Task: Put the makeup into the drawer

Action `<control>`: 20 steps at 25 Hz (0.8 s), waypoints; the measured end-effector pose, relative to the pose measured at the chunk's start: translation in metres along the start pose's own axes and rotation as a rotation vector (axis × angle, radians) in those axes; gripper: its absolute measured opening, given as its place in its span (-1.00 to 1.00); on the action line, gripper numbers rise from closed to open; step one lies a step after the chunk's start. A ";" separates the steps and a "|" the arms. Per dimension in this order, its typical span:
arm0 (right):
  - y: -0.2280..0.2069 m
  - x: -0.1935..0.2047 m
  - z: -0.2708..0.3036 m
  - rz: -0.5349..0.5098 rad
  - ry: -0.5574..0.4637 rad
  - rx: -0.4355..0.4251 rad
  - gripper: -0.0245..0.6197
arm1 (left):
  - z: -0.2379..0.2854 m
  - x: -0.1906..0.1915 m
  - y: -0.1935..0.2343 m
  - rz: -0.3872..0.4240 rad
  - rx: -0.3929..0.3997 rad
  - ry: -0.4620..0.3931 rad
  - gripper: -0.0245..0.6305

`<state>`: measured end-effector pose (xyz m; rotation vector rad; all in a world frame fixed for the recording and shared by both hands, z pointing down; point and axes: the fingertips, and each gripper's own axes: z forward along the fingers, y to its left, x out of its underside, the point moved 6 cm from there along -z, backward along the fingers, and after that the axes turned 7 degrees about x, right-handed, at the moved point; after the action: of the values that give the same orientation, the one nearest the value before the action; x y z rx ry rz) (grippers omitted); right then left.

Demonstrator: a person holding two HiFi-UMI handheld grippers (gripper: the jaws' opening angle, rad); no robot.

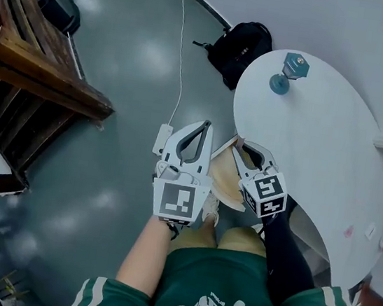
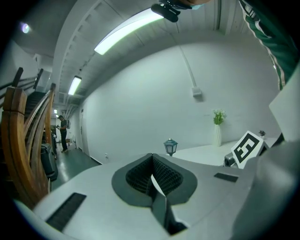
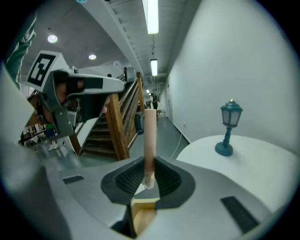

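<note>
Where the head view looks steeply down, a glossy grey-green floor (image 1: 118,68) fills most of the frame. A round white counter (image 1: 307,137) stands at the right. A brown wooden staircase with curved rails (image 1: 31,34) rises at the left. The person's green sweatshirt with white stripes (image 1: 228,295) takes up the bottom edge. A black backpack (image 1: 245,47) lies on the floor just beside the counter's far rim, and a thin white cable (image 1: 180,55) runs across the floor near it.

The left hand-held gripper (image 1: 206,124), grey-white with a marker cube at its back, is held out over the floor. Its own view shows the left hand-held gripper (image 2: 152,157) with its jaws brought together and nothing between them.

The right hand-held gripper (image 1: 241,143) sits just off the counter's near left edge, tilted downward. It overlaps a pale wooden piece (image 1: 224,182) whose nature I cannot tell. In its own view the right hand-held gripper (image 3: 149,161) has its ribbed dark pads clamped on the foot of a slim pink makeup tube (image 3: 149,138). The tube stands upright out of the jaws, and the same pale wood shows through the gap below.

A small teal lantern-shaped lamp (image 1: 291,71) stands on the counter's far side. A white vase holding a green plant (image 2: 217,133) stands near its right rim, well apart from the lamp.
</note>
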<state>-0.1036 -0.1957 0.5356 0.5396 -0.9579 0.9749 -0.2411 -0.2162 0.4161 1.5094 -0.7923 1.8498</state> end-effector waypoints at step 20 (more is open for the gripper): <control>0.037 0.195 0.078 -0.068 0.681 -0.213 -0.70 | -0.035 0.089 0.009 -0.116 -0.030 0.141 -0.93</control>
<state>-0.1259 -0.1503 0.7428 0.0409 -0.4172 0.8926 -0.2839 -0.1869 0.4967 1.3604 -0.6496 1.8273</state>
